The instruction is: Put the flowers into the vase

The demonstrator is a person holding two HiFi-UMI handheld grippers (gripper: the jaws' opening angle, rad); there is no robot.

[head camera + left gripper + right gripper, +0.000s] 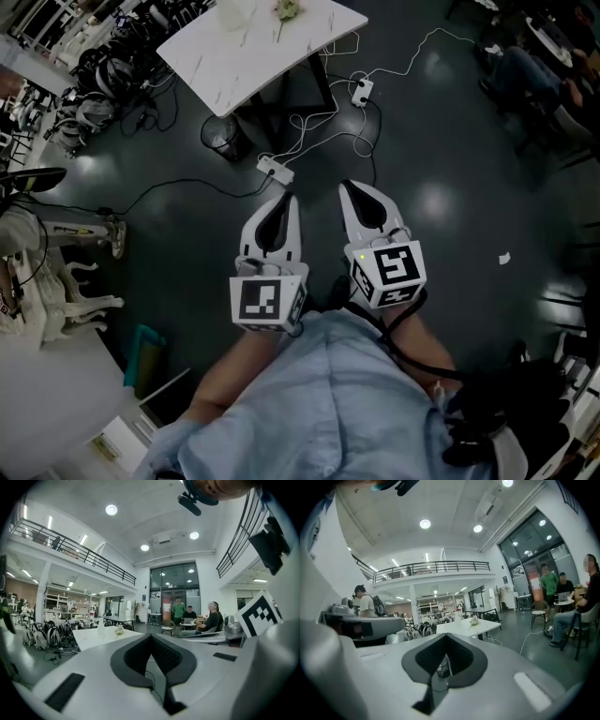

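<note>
A white marble-topped table [246,56] stands far ahead across the dark floor. On it are a white vase [234,11] and a pale flower [287,9] lying to its right. Both grippers are held close to the person's body, side by side and far from the table. The left gripper [281,201] is shut with nothing in it, and the right gripper [350,187] is likewise shut and empty. In the left gripper view the vase [101,627] and flower [119,629] show small beyond the closed jaws. The right gripper view shows the flower [474,620] on the distant table [466,627].
A round black bin [223,137] sits by the table's legs. White power strips [275,170] and cables trail over the floor between me and the table. Helmets and gear are piled at the left. An ornate white chair [80,281] stands at the left, and people [212,619] sit at the right.
</note>
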